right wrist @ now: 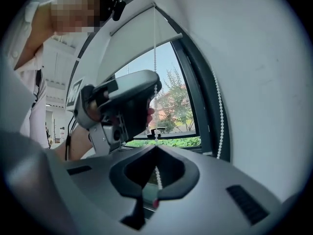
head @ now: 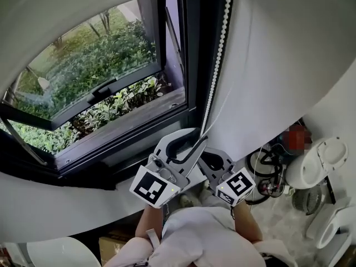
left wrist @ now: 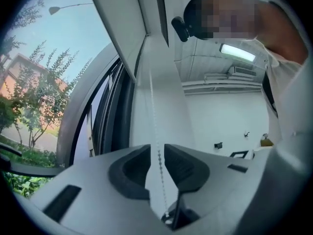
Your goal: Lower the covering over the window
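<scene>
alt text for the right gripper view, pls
The right gripper has its jaws shut on a white bead chain hanging beside a window whose roller blind is mostly raised. The left gripper sits higher up at the same chain.

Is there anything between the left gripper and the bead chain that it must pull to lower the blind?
Nothing visible. The bead chain already runs between the jaws of the left gripper, which stand slightly apart and do not press it. The right gripper is shut on the chain too.
</scene>
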### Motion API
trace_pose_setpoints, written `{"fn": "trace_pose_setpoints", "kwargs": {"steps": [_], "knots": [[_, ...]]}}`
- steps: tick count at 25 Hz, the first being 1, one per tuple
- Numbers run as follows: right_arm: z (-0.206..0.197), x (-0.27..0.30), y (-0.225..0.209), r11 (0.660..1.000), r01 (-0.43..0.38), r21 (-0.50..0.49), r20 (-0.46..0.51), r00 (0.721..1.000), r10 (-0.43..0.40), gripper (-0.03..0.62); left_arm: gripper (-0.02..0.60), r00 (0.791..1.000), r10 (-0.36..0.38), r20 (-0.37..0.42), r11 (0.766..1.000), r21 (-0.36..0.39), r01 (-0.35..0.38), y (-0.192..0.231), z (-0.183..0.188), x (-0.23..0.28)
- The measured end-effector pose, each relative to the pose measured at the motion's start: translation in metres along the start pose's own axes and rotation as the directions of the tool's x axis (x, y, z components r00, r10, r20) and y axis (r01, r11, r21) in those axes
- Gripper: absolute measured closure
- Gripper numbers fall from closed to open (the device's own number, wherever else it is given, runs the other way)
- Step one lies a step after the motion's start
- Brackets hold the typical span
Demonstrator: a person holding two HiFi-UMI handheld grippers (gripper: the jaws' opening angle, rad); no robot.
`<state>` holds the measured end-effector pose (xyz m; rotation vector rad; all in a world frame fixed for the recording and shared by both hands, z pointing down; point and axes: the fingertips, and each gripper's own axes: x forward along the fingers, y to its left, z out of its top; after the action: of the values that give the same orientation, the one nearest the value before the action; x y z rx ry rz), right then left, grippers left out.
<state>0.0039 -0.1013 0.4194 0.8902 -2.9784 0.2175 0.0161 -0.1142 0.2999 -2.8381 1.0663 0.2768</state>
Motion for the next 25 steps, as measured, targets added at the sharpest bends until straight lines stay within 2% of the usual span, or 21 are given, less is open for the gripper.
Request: {"fn": "trace_pose_setpoints", "kwargs": {"steps": [4,7,13,18,21,25], "knots": [[0.0,0.002,0.005,1.0,-0.012,0.004,0.006,1.0,0.012,0.597,0.552,0.999,0.017,0.029,1.0,0.0,-0.017,0.004,0.014,0.008],[-0.002,0.004,0.005,1.0,-0.014,-0.005,-0.01,1.0,0.014,0.597,0.563,1.0,0.023,0.008,1.0,-0.007,-0.023,0.004,0.012,0.008],[-0.038,0.008,0.007,1.0,-0.017,0.014,-0.108,0.994,0.018,0.595,0.566,0.998,0.033,-0.061,0.999,-0.033,-0.035,0.005,-0.024,0.0],[-0.069,0.01,0.006,0.999,-0.018,0.03,-0.18,0.983,0.023,0.595,0.566,0.993,0.048,-0.103,0.994,-0.09,-0.057,0.009,-0.061,-0.009],[-0.08,0.009,0.005,1.0,-0.012,-0.005,-0.209,0.978,0.011,0.594,0.566,0.993,0.056,-0.108,0.992,-0.103,-0.067,0.01,-0.072,-0.011],[-0.081,0.002,0.001,0.995,0.023,-0.1,-0.248,0.968,-0.048,0.575,0.566,0.987,0.071,-0.144,0.992,-0.094,-0.085,0.009,-0.091,-0.015]]}}
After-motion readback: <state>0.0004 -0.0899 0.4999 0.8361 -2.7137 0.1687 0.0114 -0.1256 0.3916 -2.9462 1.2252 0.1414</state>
